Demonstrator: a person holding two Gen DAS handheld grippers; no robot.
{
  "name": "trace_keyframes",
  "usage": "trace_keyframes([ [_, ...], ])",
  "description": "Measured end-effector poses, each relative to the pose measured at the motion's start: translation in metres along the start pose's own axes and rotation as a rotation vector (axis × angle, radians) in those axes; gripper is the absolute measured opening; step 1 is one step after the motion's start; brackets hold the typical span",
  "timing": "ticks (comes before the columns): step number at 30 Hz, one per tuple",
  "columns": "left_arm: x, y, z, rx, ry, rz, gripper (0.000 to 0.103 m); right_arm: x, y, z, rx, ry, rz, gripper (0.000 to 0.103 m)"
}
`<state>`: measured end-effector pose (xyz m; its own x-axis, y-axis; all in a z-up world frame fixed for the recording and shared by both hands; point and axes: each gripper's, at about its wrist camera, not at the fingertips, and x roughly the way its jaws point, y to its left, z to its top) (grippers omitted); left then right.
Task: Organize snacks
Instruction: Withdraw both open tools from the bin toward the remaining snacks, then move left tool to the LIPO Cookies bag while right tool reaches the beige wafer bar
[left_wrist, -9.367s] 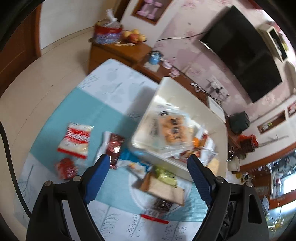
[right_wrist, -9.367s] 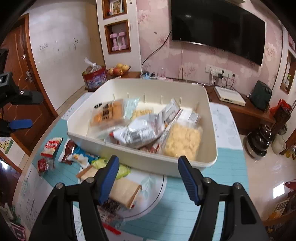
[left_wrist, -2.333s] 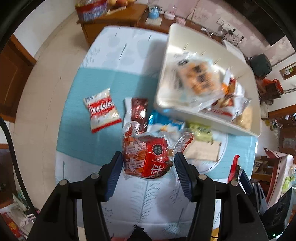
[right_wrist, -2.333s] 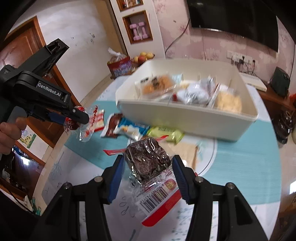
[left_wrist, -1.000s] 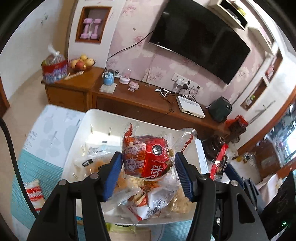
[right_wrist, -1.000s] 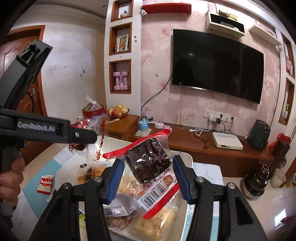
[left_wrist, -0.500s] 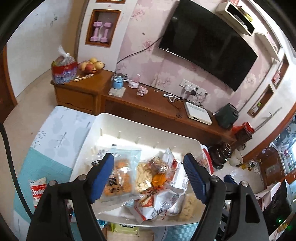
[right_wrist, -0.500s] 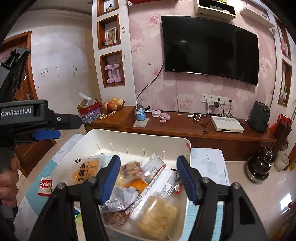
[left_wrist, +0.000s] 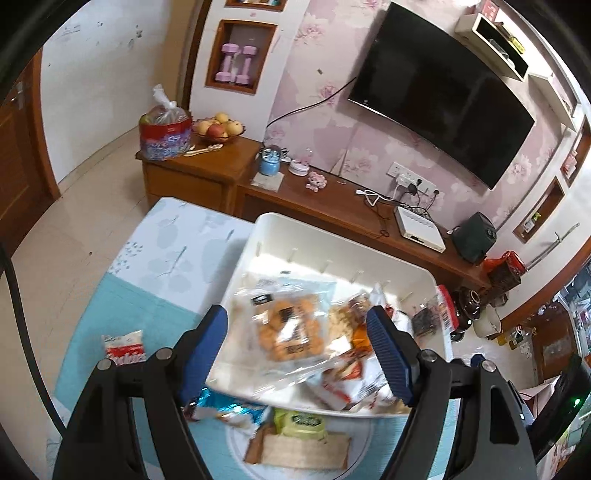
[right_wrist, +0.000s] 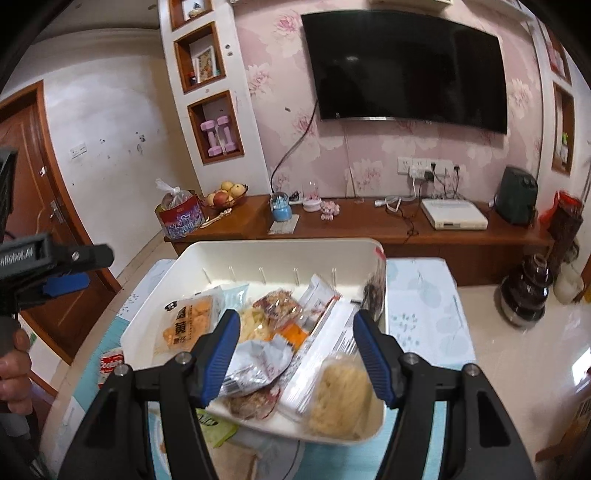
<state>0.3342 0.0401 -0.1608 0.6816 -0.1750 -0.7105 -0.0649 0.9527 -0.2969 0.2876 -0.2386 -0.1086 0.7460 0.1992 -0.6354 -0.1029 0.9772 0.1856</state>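
left claw (left_wrist: 297, 350): wide apart, empty | right claw (right_wrist: 297, 354): same | cookie pack (left_wrist: 125, 349): on desk (left_wrist: 162, 254), left of bin (left_wrist: 258, 229), left claw nearer

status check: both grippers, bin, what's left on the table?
Left gripper open, empty; right gripper open, empty, both above the white bin. Bin piled with snack packets. Outside it: red cookie pack, green pack, blue pack.

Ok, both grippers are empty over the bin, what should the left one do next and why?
Probably lower the left gripper, jaws open and empty, toward the red-and-white cookie packet lying on the tablecloth outside the white bin; other snacks remain below the bin's near edge too.
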Motion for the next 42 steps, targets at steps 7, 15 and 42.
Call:
trace_keyframes([
  [7,-0.020,0.041,-0.006,-0.006,0.040,0.030,0.076,-0.008,-0.001,-0.010,0.163,0.061,0.006,0.064],
  [15,-0.039,0.091,-0.007,0.057,0.082,0.072,0.077,-0.013,-0.003,-0.035,0.349,0.138,-0.106,0.064],
  [42,0.069,0.182,-0.024,-0.011,0.480,0.126,0.077,0.003,0.044,-0.136,0.982,0.333,-0.279,0.068],
])
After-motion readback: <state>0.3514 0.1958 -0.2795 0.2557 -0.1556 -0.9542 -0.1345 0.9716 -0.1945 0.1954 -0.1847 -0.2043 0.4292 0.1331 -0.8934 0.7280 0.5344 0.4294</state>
